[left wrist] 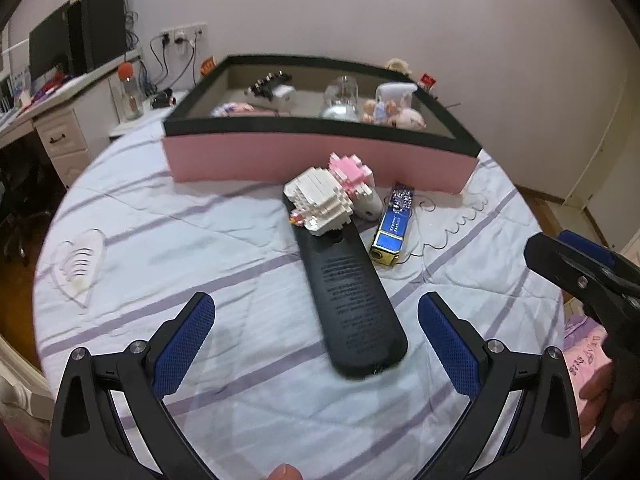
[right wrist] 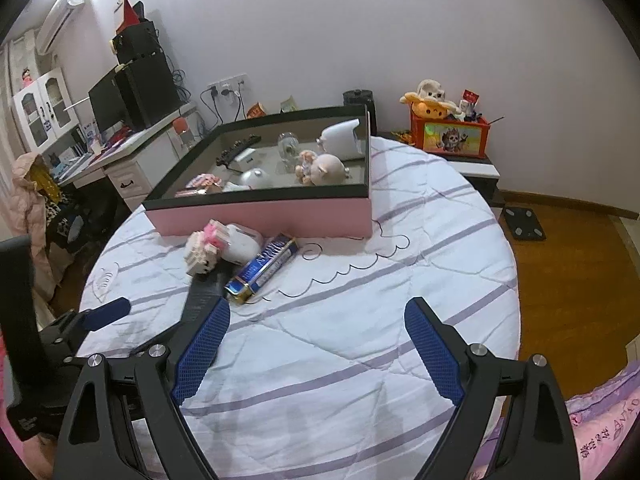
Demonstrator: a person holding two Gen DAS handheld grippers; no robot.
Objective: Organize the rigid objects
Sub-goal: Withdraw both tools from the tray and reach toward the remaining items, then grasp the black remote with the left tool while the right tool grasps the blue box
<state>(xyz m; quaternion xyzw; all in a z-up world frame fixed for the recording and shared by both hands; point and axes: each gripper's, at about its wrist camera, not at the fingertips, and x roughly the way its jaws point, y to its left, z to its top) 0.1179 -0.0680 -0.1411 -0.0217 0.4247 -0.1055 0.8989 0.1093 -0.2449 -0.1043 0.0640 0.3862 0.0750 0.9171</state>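
Note:
A long black remote (left wrist: 352, 292) lies face down on the striped bed cover. A white and pink block figure (left wrist: 324, 200) sits on its far end. Beside them lie a blue and gold tin (left wrist: 392, 224) and a small white case (left wrist: 370, 204). My left gripper (left wrist: 316, 304) is open, and the remote's near end shows between its fingers, with the pads clear of it. My right gripper (right wrist: 320, 308) hangs open over bare cover, right of the tin (right wrist: 264, 268), with its left finger hiding part of the remote (right wrist: 200, 300). Behind stands the pink box (right wrist: 260, 216).
Inside the black-rimmed pink box (left wrist: 320, 160) are a pig figure (right wrist: 328, 168), a glass globe (left wrist: 340, 96), a white device and a power strip. A desk (right wrist: 132, 148) with a monitor stands at the left. A toy bin (right wrist: 450, 136) and wooden floor (right wrist: 568, 280) lie to the right.

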